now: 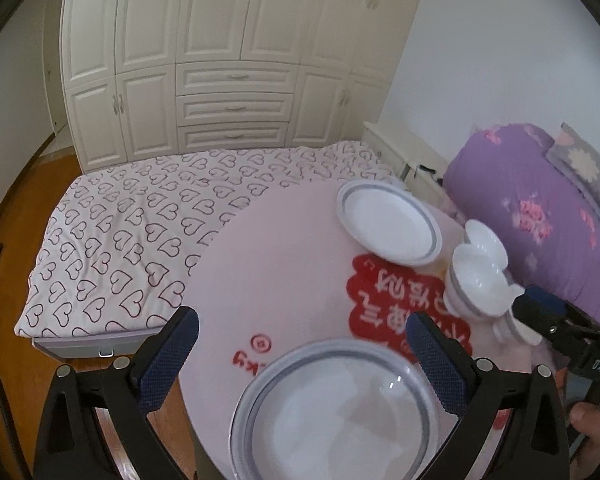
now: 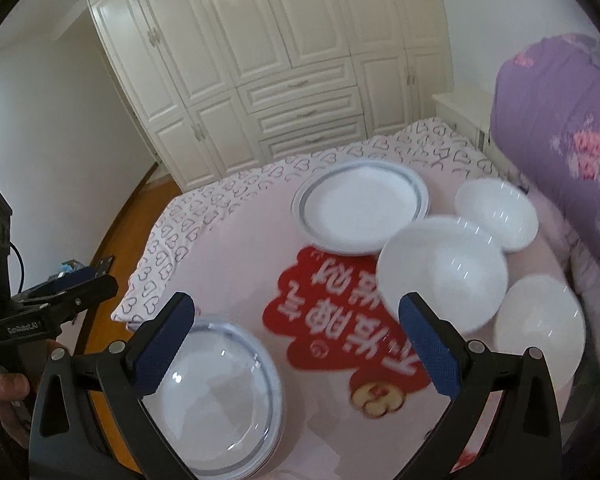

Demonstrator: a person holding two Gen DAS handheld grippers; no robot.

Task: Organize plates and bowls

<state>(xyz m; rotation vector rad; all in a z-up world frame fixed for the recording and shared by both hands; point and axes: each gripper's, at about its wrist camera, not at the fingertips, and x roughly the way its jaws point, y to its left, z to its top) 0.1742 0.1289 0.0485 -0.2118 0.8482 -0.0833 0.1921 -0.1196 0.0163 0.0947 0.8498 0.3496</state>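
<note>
On the round pink table (image 1: 276,264) a white plate with a grey rim (image 1: 336,412) lies just below my left gripper (image 1: 304,332), which is open and holds nothing. A second grey-rimmed plate (image 1: 388,228) lies at the table's far side. Three white bowls (image 1: 478,280) cluster at the right edge. In the right wrist view my right gripper (image 2: 296,320) hangs open and empty above the table's red print. The near plate (image 2: 216,396) is at its lower left, the far plate (image 2: 360,208) beyond. The bowls (image 2: 444,268), (image 2: 496,212), (image 2: 540,320) sit to its right.
A bed with a heart-patterned sheet (image 1: 140,232) lies behind the table, with a white wardrobe (image 1: 228,60) past it. A purple quilt (image 1: 540,216) is piled close to the bowls on the right. Wooden floor (image 1: 28,200) shows on the left. A person's hand (image 2: 8,384) holds the left gripper's handle.
</note>
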